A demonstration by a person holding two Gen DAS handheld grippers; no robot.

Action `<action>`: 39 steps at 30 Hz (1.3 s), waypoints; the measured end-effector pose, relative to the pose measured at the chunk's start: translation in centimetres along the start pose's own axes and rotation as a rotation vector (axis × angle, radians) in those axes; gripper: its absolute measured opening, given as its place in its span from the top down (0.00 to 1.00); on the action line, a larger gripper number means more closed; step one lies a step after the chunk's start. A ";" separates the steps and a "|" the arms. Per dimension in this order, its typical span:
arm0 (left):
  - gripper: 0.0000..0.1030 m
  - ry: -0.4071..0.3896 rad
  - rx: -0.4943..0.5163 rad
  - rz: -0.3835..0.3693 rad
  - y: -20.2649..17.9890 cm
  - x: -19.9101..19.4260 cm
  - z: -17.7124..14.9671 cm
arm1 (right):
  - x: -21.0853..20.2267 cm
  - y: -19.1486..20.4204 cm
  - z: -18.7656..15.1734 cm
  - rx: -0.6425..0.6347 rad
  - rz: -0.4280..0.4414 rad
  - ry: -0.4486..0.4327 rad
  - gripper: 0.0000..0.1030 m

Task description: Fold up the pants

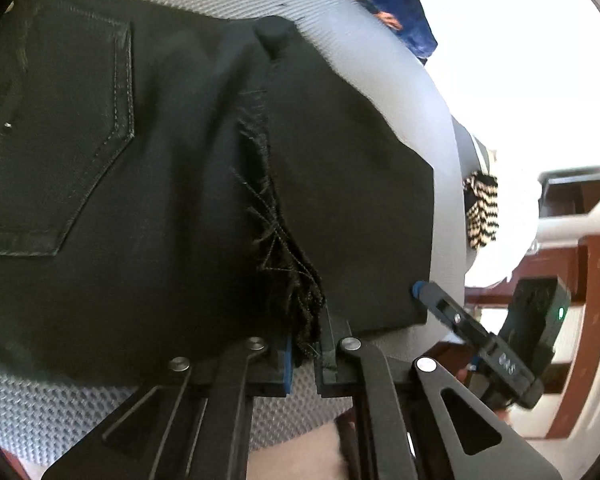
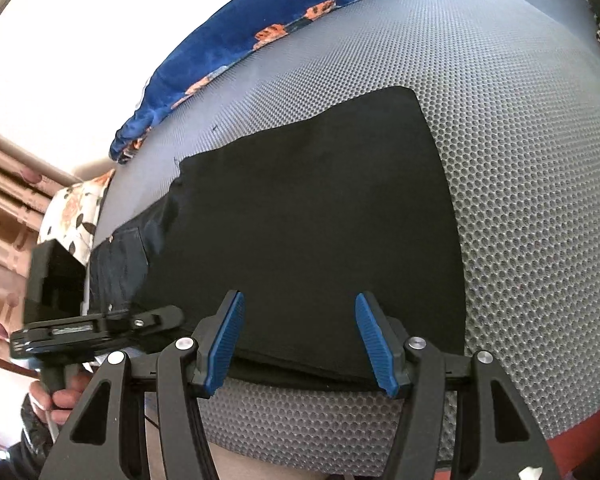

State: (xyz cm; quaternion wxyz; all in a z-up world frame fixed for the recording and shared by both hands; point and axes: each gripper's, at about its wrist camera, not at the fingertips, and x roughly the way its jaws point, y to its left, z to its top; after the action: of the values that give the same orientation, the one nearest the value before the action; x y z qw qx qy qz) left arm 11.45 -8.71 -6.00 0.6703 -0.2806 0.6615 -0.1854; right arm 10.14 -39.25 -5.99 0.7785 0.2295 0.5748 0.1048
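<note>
Black pants (image 1: 160, 184) lie folded on a grey mesh mat (image 1: 60, 408), with a back pocket (image 1: 60, 140) at the left of the left wrist view. My left gripper (image 1: 304, 356) is shut on the frayed hem (image 1: 288, 280) at the near edge. In the right wrist view the pants (image 2: 308, 216) form a flat dark rectangle. My right gripper (image 2: 302, 340) stands open over their near edge, blue pads (image 2: 228, 340) wide apart and gripping nothing. The left gripper (image 2: 172, 316) reaches in from the left, held by a hand (image 2: 64, 396). The right gripper (image 1: 418, 292) touches the pants' right corner.
A blue blanket with orange marks (image 2: 260, 32) lies along the far edge of the mat (image 2: 520, 160). A floral pillow (image 2: 76, 216) sits at the left. A black and cream striped cloth (image 1: 482, 212) hangs past the mat's right side, beside brown wooden furniture (image 1: 596, 264).
</note>
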 end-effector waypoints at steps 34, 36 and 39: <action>0.69 -0.274 0.469 0.438 -5.2 5.4 9.0 | 5.4 2.2 9.2 -0.293 -0.373 -0.087 0.48; 0.69 -0.279 0.495 0.460 -5.4 5.6 8.7 | 5.8 2.4 9.3 -0.306 -0.380 -0.084 0.46; 0.69 -0.279 0.498 0.460 -5.2 5.7 8.5 | 6.2 2.4 9.5 -0.299 -0.383 -0.081 0.45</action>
State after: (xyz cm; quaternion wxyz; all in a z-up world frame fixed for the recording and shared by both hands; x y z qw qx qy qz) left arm 20.82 -15.11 -7.51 0.8261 0.0245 0.5441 -0.1449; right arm 21.34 -36.72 -7.87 0.8319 0.0027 0.5541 0.0297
